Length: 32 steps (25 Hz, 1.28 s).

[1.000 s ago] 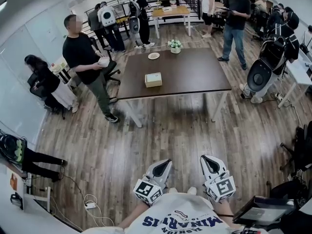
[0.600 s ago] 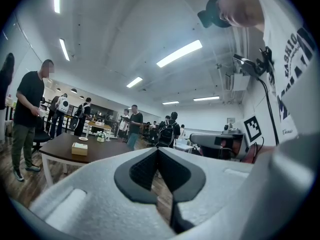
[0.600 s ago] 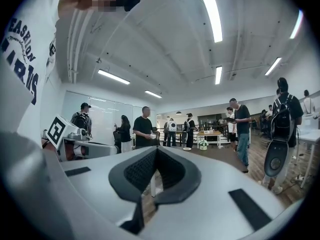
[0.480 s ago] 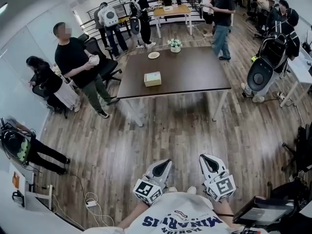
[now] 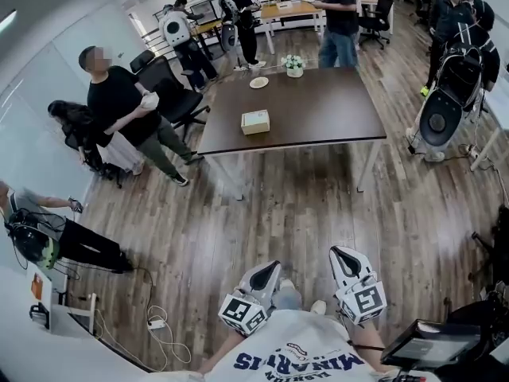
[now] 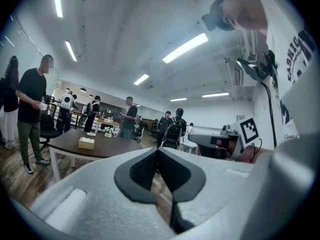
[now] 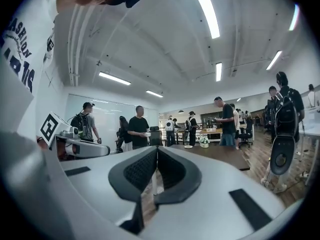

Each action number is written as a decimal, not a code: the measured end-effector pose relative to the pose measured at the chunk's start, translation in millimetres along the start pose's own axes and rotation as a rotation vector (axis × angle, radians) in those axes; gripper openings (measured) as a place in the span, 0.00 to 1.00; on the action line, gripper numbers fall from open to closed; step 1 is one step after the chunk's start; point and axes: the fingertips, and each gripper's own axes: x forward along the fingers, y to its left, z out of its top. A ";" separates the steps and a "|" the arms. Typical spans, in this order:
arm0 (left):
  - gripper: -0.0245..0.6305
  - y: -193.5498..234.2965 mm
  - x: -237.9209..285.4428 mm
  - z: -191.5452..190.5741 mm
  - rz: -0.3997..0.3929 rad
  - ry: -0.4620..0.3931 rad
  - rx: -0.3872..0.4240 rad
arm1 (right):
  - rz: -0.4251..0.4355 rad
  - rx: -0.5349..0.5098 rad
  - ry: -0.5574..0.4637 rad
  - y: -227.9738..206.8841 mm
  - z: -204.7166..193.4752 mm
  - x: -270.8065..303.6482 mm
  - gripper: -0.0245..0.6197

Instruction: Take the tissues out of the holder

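A tan wooden tissue holder (image 5: 255,122) sits on the dark brown table (image 5: 318,110), far ahead across the wood floor. In the left gripper view the tissue holder (image 6: 86,143) shows small on the table at left. My left gripper (image 5: 271,267) and right gripper (image 5: 339,251) are held close to my body, well short of the table, both pointing toward it. The left gripper (image 6: 158,151) has its jaws together with nothing in them. My right gripper (image 7: 157,149) is likewise shut and empty.
A small plate (image 5: 259,82) and a flower pot (image 5: 294,66) stand at the table's far edge. A person in black (image 5: 119,110) stands left of the table, another (image 5: 338,14) behind it. A dark machine (image 5: 445,110) stands at the right. Cables (image 5: 159,325) lie on the floor at the lower left.
The table has shifted slightly right and nearer in the head view. The person behind the table has walked left. Both grippers stay shut in the same spot before my body.
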 end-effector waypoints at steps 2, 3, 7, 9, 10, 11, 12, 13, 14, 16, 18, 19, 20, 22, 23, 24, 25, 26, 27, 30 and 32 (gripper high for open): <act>0.04 1.3 7.1 2.0 -0.001 -0.005 -0.003 | -0.006 0.005 0.008 -6.6 -0.8 0.5 0.05; 0.04 2.1 11.6 4.3 -0.005 -0.008 -0.001 | -0.011 0.007 0.010 -10.4 -0.4 1.6 0.05; 0.04 10.9 31.9 9.4 -0.029 -0.014 0.001 | -0.038 0.007 0.017 -27.1 -1.5 13.9 0.05; 0.04 19.0 42.8 7.3 -0.043 -0.009 -0.008 | -0.057 0.009 0.022 -35.2 -2.3 22.4 0.05; 0.04 23.7 49.1 6.1 -0.052 -0.005 -0.014 | -0.065 0.009 0.025 -39.2 -2.5 27.0 0.05; 0.04 29.0 56.0 5.2 -0.060 -0.002 -0.020 | -0.075 0.010 0.029 -43.5 -2.5 32.0 0.05; 0.04 35.3 63.5 5.1 -0.069 0.000 -0.024 | -0.085 0.012 0.033 -48.1 -2.3 37.9 0.05; 0.04 42.5 71.1 6.0 -0.078 0.000 -0.026 | -0.094 0.011 0.035 -52.5 -1.8 44.7 0.05; 0.04 50.5 78.7 7.7 -0.086 -0.002 -0.026 | -0.098 0.009 0.036 -56.5 -1.3 52.6 0.05; 0.04 70.1 93.3 12.3 -0.093 -0.013 -0.024 | -0.098 0.001 0.039 -63.7 -1.9 72.2 0.05; 0.04 95.0 107.0 16.4 -0.088 -0.021 -0.023 | -0.093 -0.007 0.051 -70.3 -4.0 97.3 0.05; 0.04 108.2 113.6 18.0 -0.083 -0.021 -0.020 | -0.090 -0.010 0.057 -73.1 -4.1 110.8 0.05; 0.04 121.4 120.2 19.4 -0.078 -0.018 -0.013 | -0.088 -0.012 0.061 -75.5 -3.2 124.3 0.05; 0.04 147.3 133.7 22.7 -0.069 -0.009 0.009 | -0.084 -0.008 0.067 -80.0 0.1 150.6 0.05; 0.04 159.9 140.4 24.8 -0.065 -0.007 0.014 | -0.082 -0.006 0.072 -82.1 1.4 163.3 0.05; 0.04 171.9 146.5 27.4 -0.061 -0.008 0.013 | -0.080 -0.005 0.078 -84.0 2.1 175.6 0.05; 0.04 183.5 151.9 30.5 -0.057 -0.012 0.008 | -0.079 -0.005 0.086 -85.7 2.4 187.8 0.05; 0.04 194.6 156.8 34.1 -0.056 -0.018 0.003 | -0.079 -0.005 0.094 -87.3 2.8 200.0 0.05; 0.04 205.0 161.1 37.8 -0.057 -0.023 0.000 | -0.078 -0.007 0.099 -88.5 3.7 212.4 0.05; 0.04 229.6 171.3 47.9 -0.085 -0.033 -0.003 | -0.079 -0.017 0.091 -90.3 13.1 245.1 0.05; 0.04 240.6 177.6 54.4 -0.117 -0.037 0.002 | -0.090 -0.019 0.083 -92.6 20.4 261.7 0.05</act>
